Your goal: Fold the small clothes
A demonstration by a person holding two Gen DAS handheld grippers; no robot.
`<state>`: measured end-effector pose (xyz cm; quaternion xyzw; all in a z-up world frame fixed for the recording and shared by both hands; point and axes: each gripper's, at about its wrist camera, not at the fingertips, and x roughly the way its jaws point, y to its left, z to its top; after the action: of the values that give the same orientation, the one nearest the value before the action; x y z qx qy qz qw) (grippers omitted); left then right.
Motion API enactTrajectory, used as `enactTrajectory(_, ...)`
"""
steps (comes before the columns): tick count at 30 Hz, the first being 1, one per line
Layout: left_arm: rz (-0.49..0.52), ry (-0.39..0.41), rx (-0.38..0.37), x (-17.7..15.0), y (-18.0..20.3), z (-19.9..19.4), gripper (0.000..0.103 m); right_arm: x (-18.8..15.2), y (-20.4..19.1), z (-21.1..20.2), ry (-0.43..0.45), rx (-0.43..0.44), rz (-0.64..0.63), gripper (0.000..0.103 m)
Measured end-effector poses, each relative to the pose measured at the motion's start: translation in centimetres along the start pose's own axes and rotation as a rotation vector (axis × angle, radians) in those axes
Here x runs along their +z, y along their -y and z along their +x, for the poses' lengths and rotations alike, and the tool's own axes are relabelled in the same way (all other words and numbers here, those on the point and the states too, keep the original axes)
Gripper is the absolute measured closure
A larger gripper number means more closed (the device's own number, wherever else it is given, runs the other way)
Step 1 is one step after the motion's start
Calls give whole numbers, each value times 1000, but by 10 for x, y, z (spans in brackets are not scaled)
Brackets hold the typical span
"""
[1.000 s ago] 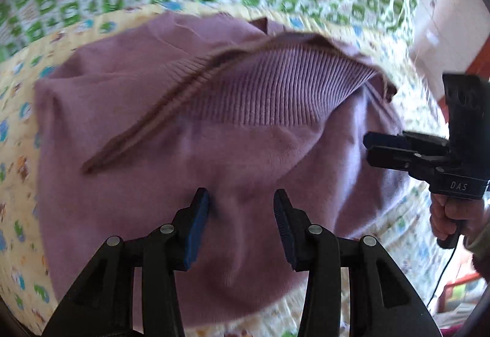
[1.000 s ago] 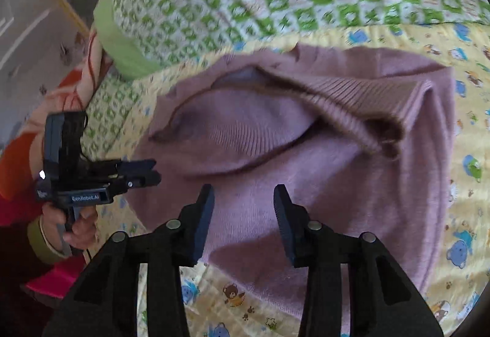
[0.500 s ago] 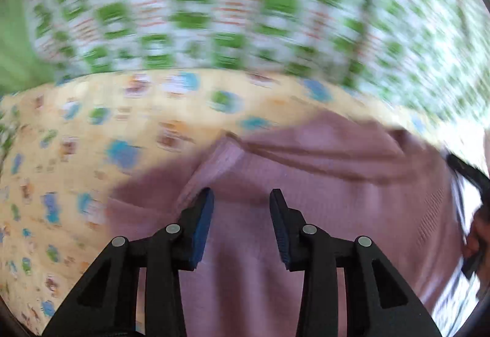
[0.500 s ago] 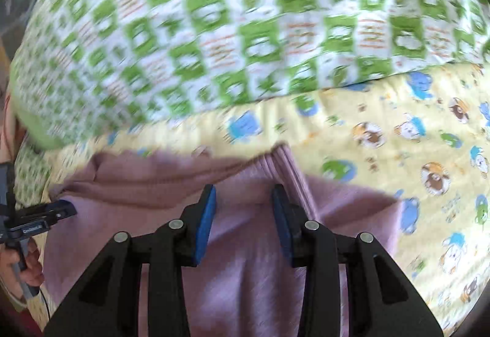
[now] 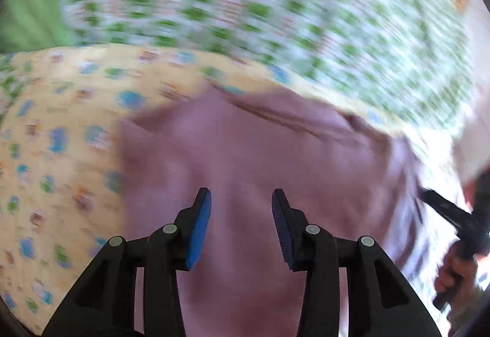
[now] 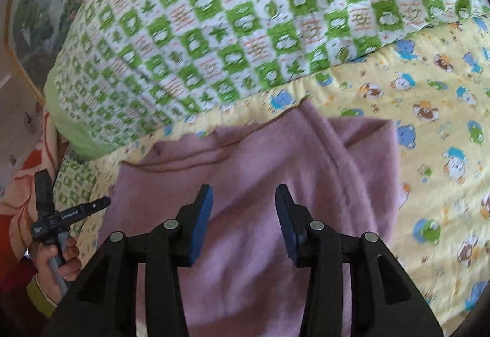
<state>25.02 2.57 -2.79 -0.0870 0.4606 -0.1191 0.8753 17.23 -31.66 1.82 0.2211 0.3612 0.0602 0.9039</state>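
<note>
Sweater (image 6: 251, 183) now folded over, both claws just widened, empty; left view blurred.

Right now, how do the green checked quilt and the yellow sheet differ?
The quilt has green and white squares; the sheet is pale yellow with small cartoon animals. The quilt is bunched into a thick roll at the back; the sheet lies flat. The mauve sweater lies on the sheet, not on the quilt. Both are printed bedding.

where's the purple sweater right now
In the right wrist view the purple sweater lies on the yellow cartoon-print sheet, just below the green checked quilt.
</note>
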Motion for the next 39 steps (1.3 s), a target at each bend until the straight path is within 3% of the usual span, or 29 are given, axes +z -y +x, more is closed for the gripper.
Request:
enactTrajectory(3, 119, -62, -34, -19, 44, 14, 59, -26, -23, 9, -93, 43, -83, 59)
enactTrajectory(6, 208, -79, 120, -26, 58, 36, 58, -41, -24, 18, -148, 39, -93, 59)
enactTrajectory(8, 171, -86, 185, -23, 40, 46, 58, -41, -10, 21, -155, -11, -43, 59)
enactTrajectory(11, 75, -60, 196, -13, 0, 43, 59, -38, 24, 7, -117, -175, -15, 59)
enactTrajectory(13, 38, -56, 216, -8, -21, 39, 71, -35, 46, -4, -84, -226, 16, 60)
enactTrajectory(14, 10, -63, 191, -5, -30, 38, 74, -33, 56, -9, -73, -264, 36, 61)
enactTrajectory(18, -46, -56, 167, -7, -47, 17, 77, -32, 70, -25, -42, -204, 140, 60)
enactTrajectory(21, -96, -25, 186, -15, -55, -12, 55, -32, 57, -32, -20, -234, 122, 60)
enactTrajectory(26, -182, -10, 190, -40, -60, -54, 46, -36, 31, -46, -3, -154, 116, 59)
enactTrajectory(29, -253, -23, 214, -67, -73, -74, 29, -45, 14, -48, -18, -125, 104, 57)
enactTrajectory(35, -405, -78, 214, -113, -99, -77, 24, -71, -9, -47, -66, -77, 106, 56)
enactTrajectory(39, -522, -121, 153, -140, -115, -72, 24, -85, -19, -43, -101, -60, 113, 56)
